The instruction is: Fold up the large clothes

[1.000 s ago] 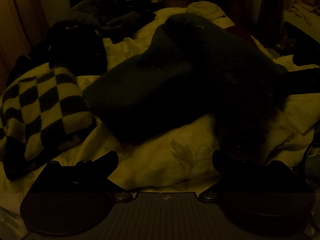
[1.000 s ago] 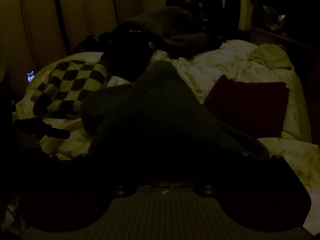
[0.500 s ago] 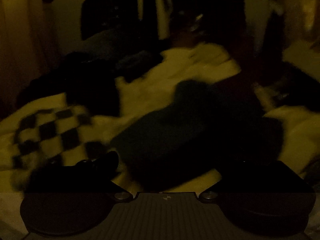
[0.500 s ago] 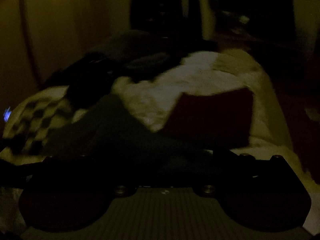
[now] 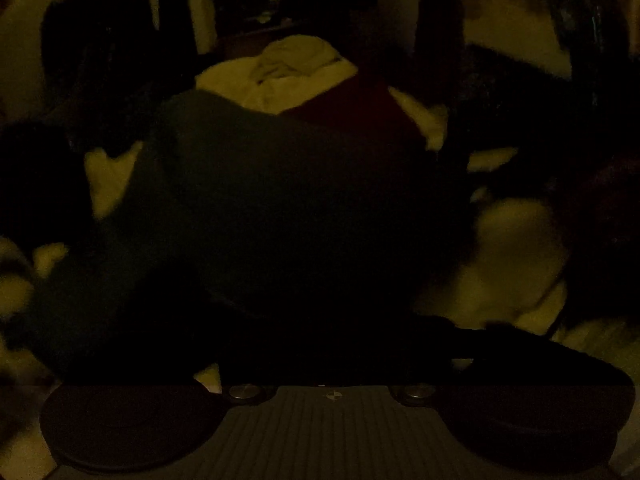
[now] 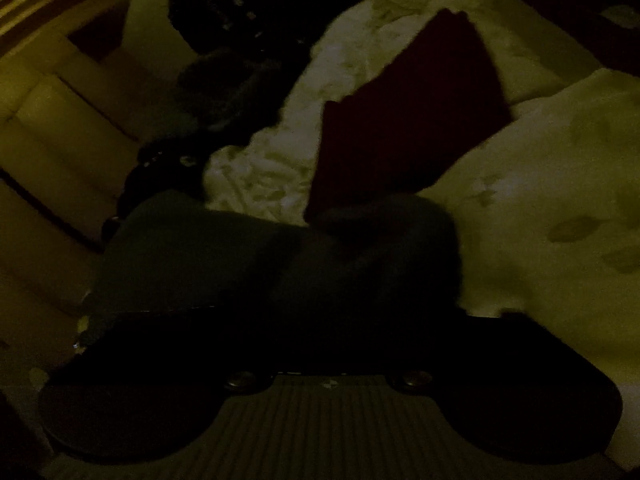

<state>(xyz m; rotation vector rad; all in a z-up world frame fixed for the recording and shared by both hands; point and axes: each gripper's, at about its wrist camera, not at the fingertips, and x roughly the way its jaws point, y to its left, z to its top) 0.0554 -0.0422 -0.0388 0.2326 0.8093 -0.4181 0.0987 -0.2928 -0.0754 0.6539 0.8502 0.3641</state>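
A pale bed cover [image 6: 552, 184] fills the dim room from twelve to four o'clock; on it a big dark garment [image 5: 280, 208] sprawls across the centre, reaching down to six o'clock in both wrist views; a dark red cushion [image 6: 408, 120] lies at one o'clock, touching the garment's far edge; the right gripper [image 6: 332, 320] is closing, its tips lost in dark cloth; whether the left gripper [image 5: 332, 344] stands apart or together I cannot tell.
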